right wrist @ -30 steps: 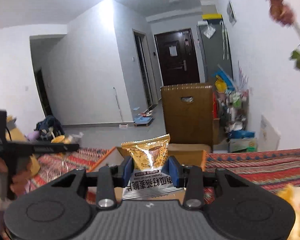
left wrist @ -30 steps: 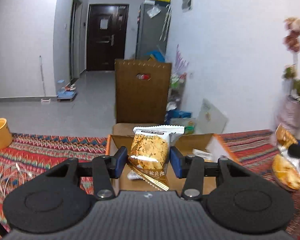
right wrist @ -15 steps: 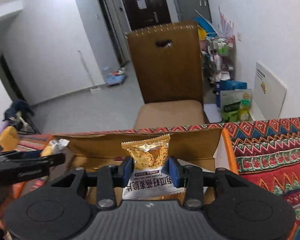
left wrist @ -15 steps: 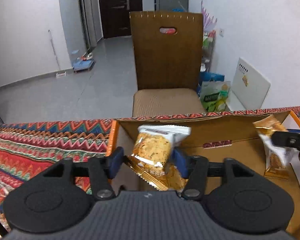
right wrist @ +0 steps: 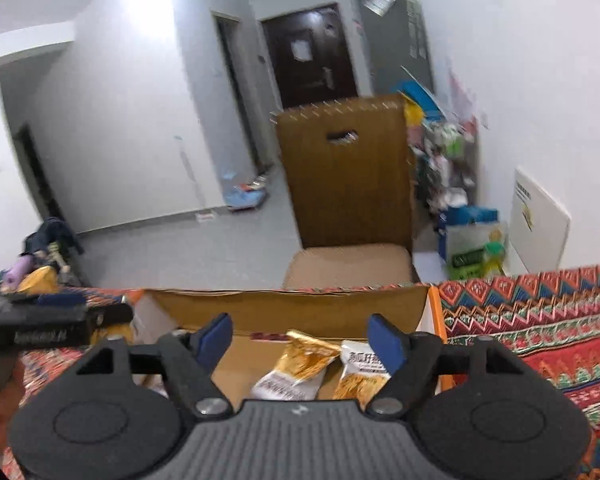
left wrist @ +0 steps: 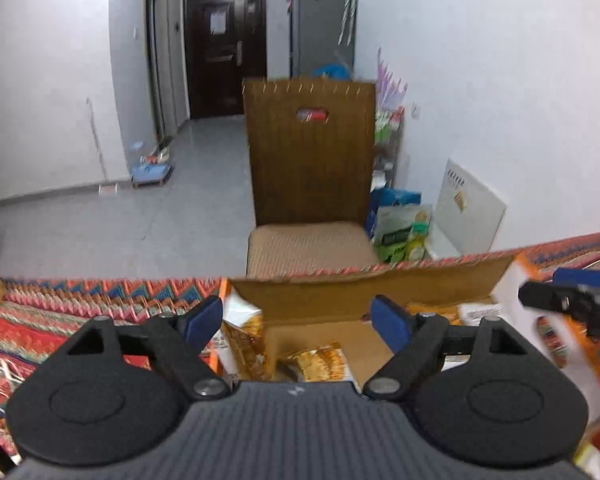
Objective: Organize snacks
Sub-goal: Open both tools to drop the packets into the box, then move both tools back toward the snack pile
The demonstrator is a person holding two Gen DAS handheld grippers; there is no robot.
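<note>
Tablecloth point(right wrist: 540, 320): striped, colourful, under box.
Cardboard box point(right wrist: 292, 308): open, on cloth, before brown chair point(right wrist: 348, 184).
My left gripper point(left wrist: 298, 318): fingers spread, empty, over box.
My right gripper point(right wrist: 300, 338): fingers spread, empty.
Snack packets point(right wrist: 296, 372): two lying inside box, below right fingers.
</note>
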